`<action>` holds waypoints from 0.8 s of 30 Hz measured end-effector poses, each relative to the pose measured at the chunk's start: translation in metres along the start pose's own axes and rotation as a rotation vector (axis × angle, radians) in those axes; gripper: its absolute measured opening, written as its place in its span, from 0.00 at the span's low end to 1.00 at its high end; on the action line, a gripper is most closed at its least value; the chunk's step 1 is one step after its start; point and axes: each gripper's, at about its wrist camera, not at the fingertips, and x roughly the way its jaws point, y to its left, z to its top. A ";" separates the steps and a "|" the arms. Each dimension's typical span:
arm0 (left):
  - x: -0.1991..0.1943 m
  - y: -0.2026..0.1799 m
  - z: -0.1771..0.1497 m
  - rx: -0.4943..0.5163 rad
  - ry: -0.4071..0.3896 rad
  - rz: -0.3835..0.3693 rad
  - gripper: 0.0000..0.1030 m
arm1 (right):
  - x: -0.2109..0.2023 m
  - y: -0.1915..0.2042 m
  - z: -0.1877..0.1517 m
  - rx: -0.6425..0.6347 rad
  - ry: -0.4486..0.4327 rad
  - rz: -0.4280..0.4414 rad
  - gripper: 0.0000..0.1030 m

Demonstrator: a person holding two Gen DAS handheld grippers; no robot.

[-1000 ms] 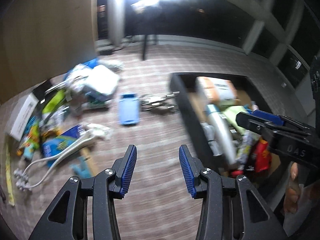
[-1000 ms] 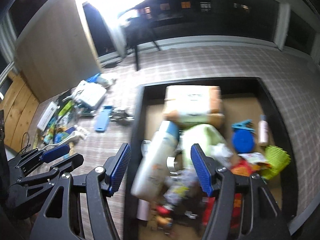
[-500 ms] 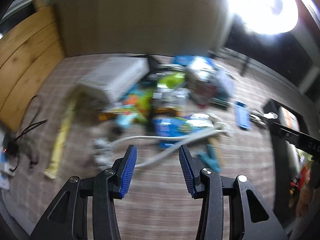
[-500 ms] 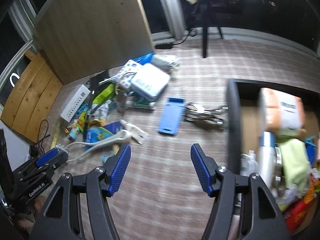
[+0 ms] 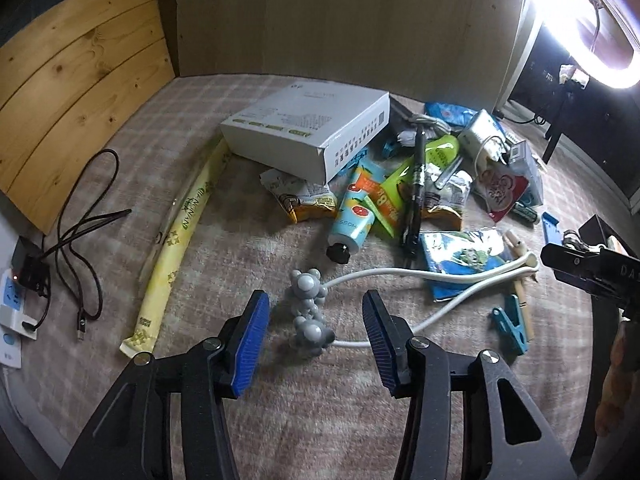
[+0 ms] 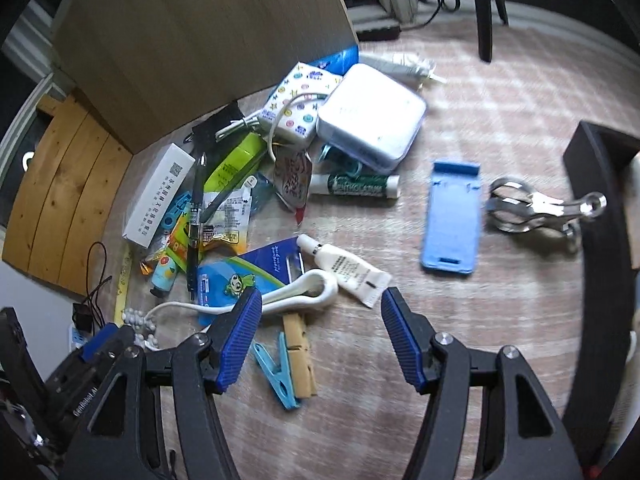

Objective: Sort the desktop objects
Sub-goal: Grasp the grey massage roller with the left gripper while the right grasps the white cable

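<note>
Grey knobbly beads (image 5: 308, 312) on the end of a white two-pronged massager (image 5: 440, 280) lay just beyond the left tongs (image 5: 316, 334), framed by the wide-open blue pads, which held nothing and hung above the checked cloth of the table (image 5: 248, 248). Farther off sat the heap of clutter: a white carton (image 5: 308, 132) at the far side, a long yellow tea packet (image 5: 176, 236) curving along its left, a grapefruit-printed tube (image 5: 354, 216) with a black cap, a black pen (image 5: 414, 188) lying across green wrappers, and a blue cartoon card (image 5: 460, 252) under the massager's white arms. A teal clothes peg (image 5: 510, 324) lay near right, touching a wooden peg (image 5: 520, 292).

From the right wrist view, the right tongs (image 6: 320, 336) were also spread wide and empty, above the two pegs and the massager's looped handle. A white ointment tube (image 6: 346, 270) lay just past them. Farther right lay a blue phone stand (image 6: 452, 216), then a bunch of metal clips (image 6: 532, 208) beside the wall of a black box (image 6: 600, 216). At the far side a white square tin (image 6: 370, 120) rested against a dotted tissue pack (image 6: 296, 104), with a green-labelled tube (image 6: 356, 186) in front of it.
</note>
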 end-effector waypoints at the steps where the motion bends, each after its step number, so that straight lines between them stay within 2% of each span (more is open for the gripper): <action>1: 0.003 0.001 0.001 0.001 0.005 0.000 0.45 | 0.003 0.000 0.001 0.009 0.006 0.009 0.59; 4: 0.010 0.001 0.001 0.001 0.019 -0.012 0.45 | 0.010 0.002 0.003 0.020 0.017 0.008 0.58; 7: 0.016 0.001 0.000 0.001 0.026 -0.025 0.42 | 0.017 0.003 0.005 0.039 0.039 0.023 0.51; 9: 0.020 0.001 -0.001 0.005 0.038 -0.032 0.35 | 0.022 0.004 0.006 0.045 0.048 0.025 0.50; 15: 0.029 0.004 -0.002 0.014 0.053 -0.022 0.24 | 0.031 -0.001 0.007 0.086 0.057 0.029 0.40; 18: 0.029 0.004 -0.002 0.025 0.046 -0.015 0.22 | 0.032 -0.004 0.010 0.105 0.058 0.034 0.34; 24: 0.025 0.005 0.001 0.013 0.040 -0.031 0.20 | 0.029 -0.003 0.010 0.099 0.047 0.044 0.33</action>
